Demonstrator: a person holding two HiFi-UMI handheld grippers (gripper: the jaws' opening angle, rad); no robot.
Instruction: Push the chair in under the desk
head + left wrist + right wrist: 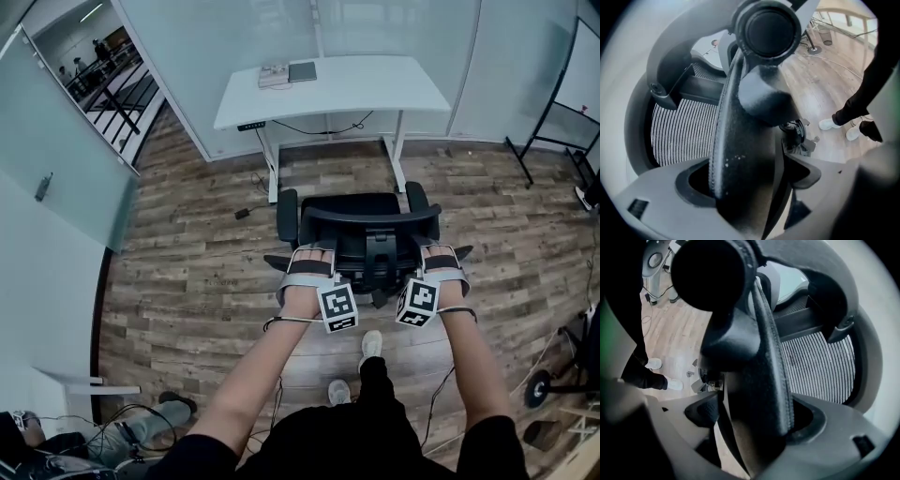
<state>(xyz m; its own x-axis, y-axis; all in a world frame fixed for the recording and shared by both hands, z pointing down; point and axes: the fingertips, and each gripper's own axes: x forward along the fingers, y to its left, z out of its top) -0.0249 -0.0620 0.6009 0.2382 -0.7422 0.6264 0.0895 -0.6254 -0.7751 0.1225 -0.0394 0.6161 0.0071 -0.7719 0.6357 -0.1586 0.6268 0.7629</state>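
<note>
A black office chair (364,230) stands on the wood floor a little in front of the white desk (375,94), its backrest toward me. My left gripper (309,262) sits on the left end of the backrest's top rim, and my right gripper (442,259) on the right end. In the left gripper view the thick black rim (740,140) fills the gap of the left gripper (750,174), both jaws against it. The right gripper view shows the same: the rim (764,371) runs between the jaws of the right gripper (754,416), which close on it. Striped mesh (820,366) shows beside it.
A dark notebook (302,71) and a pale device (273,75) lie on the desk's back edge. A cable with a plug (242,214) trails on the floor left of the chair. A whiteboard stand (553,117) is at right, glass walls at left. My shoes (370,345) are just behind the chair.
</note>
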